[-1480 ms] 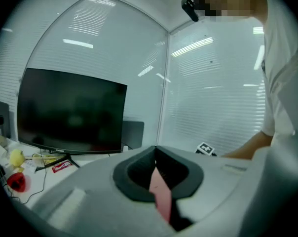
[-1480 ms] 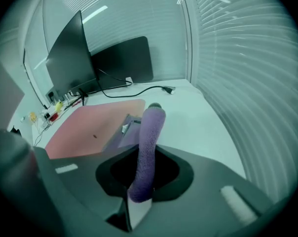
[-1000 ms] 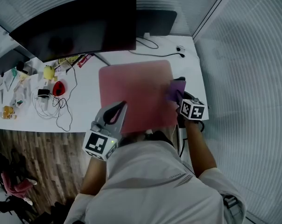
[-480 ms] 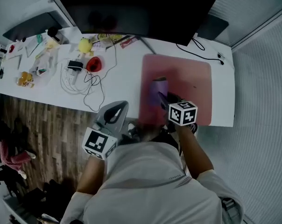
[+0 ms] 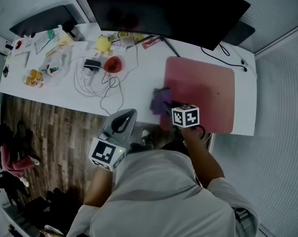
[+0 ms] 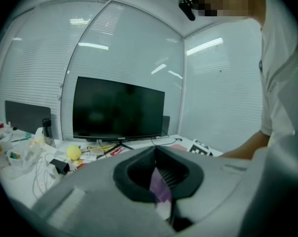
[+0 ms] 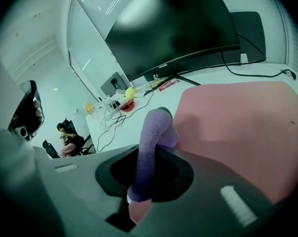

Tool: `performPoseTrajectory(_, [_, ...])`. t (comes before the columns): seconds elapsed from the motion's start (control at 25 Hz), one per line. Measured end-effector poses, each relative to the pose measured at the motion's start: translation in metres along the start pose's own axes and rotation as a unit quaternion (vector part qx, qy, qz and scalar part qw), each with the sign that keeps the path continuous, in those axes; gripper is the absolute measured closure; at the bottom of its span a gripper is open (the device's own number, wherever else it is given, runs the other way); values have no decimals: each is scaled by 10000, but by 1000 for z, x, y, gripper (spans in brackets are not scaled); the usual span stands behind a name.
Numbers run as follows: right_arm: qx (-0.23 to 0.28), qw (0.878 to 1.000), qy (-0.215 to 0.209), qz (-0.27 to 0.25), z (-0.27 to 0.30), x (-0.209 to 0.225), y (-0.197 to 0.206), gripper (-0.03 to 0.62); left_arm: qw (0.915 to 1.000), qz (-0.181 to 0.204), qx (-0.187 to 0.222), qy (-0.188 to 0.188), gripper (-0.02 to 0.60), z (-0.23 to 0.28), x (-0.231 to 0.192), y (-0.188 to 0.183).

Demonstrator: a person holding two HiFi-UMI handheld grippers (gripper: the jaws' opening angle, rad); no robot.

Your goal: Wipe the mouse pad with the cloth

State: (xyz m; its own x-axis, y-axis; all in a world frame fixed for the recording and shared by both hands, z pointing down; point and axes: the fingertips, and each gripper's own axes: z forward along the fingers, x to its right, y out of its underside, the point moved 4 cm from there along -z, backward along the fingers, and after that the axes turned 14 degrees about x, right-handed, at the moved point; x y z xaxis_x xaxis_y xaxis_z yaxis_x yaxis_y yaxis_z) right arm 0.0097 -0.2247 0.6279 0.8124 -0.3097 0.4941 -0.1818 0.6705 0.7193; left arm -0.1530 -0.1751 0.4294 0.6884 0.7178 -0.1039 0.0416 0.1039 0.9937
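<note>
we hold the right gripper [image 5: 168, 107] low over the desk [image 5: 134, 90], its marker cube just inside the front edge. its jaws pinch the purple cloth [image 5: 160, 100], and in the right gripper view the cloth [image 7: 158, 127] rises as a thick fold out of the hollow between the jaws of the right gripper [image 7: 154, 149], with its far end bunched on the surface. the cloth sits on the left edge of the pink mouse pad [image 5: 205, 88], part of it on the pad and part on the bare white desk beside it. the mouse pad [image 7: 247, 127] lies flat toward the desk's right end, its near side close to the front edge.

our left gripper [image 5: 128, 113] hangs off the desk, just in front of the front edge and above the wooden floor [image 5: 45, 132]. in its own view the left gripper [image 6: 155, 151] has its jaw tips pressed together and grips nothing.

a dark monitor [image 5: 159, 6] stands along the back edge. toward the left end lie a yellow thing [image 5: 103, 43], a red thing [image 5: 113, 63] and loose white cables [image 5: 97, 83]. a black cable [image 5: 223, 56] runs behind the pad near the back right corner.
</note>
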Motion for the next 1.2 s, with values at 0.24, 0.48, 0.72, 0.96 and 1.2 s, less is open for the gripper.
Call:
performPoseTrajectory(0.24, [19, 9983, 579, 85, -36, 49, 9, 539, 9994, -17, 67, 325, 580, 32, 13, -1])
performPoseTrajectory(0.48, [127, 9936, 1069, 341, -85, 108, 17, 539, 9974, -46, -39, 712, 580, 75, 52, 3])
performPoseTrajectory(0.72, [225, 9878, 1457, 496, -142, 168, 16, 539, 9945, -74, -122, 1037, 580, 122, 103, 6])
performPoseTrajectory(0.96, [284, 9825, 1774, 485, -206, 228, 11, 539, 9921, -120, -116, 1246, 580, 174, 158, 12])
performPoseTrajectory(1.2, [426, 9755, 2113, 443, -272, 294, 13, 539, 9912, -180, -94, 1306, 580, 217, 219, 23])
